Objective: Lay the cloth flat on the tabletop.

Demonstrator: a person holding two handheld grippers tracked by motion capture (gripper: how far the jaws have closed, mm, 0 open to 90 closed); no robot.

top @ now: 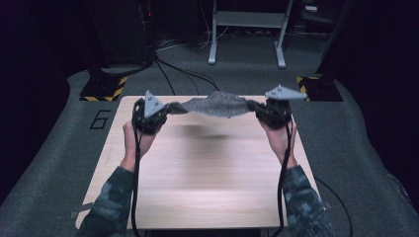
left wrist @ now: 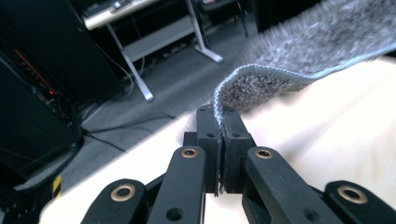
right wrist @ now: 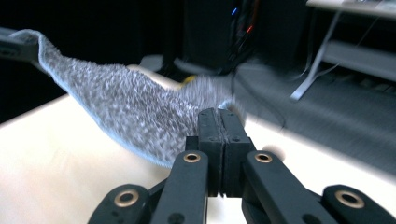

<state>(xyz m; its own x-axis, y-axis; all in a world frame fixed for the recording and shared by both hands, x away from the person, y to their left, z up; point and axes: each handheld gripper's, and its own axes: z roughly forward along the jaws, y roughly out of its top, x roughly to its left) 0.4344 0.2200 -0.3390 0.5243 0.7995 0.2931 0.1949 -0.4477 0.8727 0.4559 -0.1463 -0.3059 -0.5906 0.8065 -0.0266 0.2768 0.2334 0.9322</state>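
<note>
1. A grey, speckled, fuzzy cloth with a pale stitched hem [top: 217,104] hangs stretched in the air between the two hand-held grippers, above the far part of the light wooden tabletop [top: 197,187].
2. The left gripper [top: 165,109] has its black jaws pressed together on one end of the cloth. In the left gripper view the hem of the cloth [left wrist: 261,79] runs down into the narrow seam between the jaws of the left gripper [left wrist: 221,126], then rises up and away to the right over the tabletop [left wrist: 327,130].
3. The right gripper [top: 254,106] pinches the opposite end in the same way. In the right gripper view its jaws are closed tight, the right gripper [right wrist: 219,126] showing only a thin line of fabric at the seam, and the cloth [right wrist: 121,102] spreads away to the left, reaching toward the other gripper at the upper left corner.
4. In the high view the cloth sags a little near each gripper and bulges upward in the middle, clear of the tabletop, with a soft shadow on the wood beneath it.
5. Both of the person's hands, in camouflage-patterned sleeves [top: 113,197], hold the grippers at about the same height, well apart, the left hand [top: 134,140] and the right hand [top: 279,138] on either side of the cloth.
</note>
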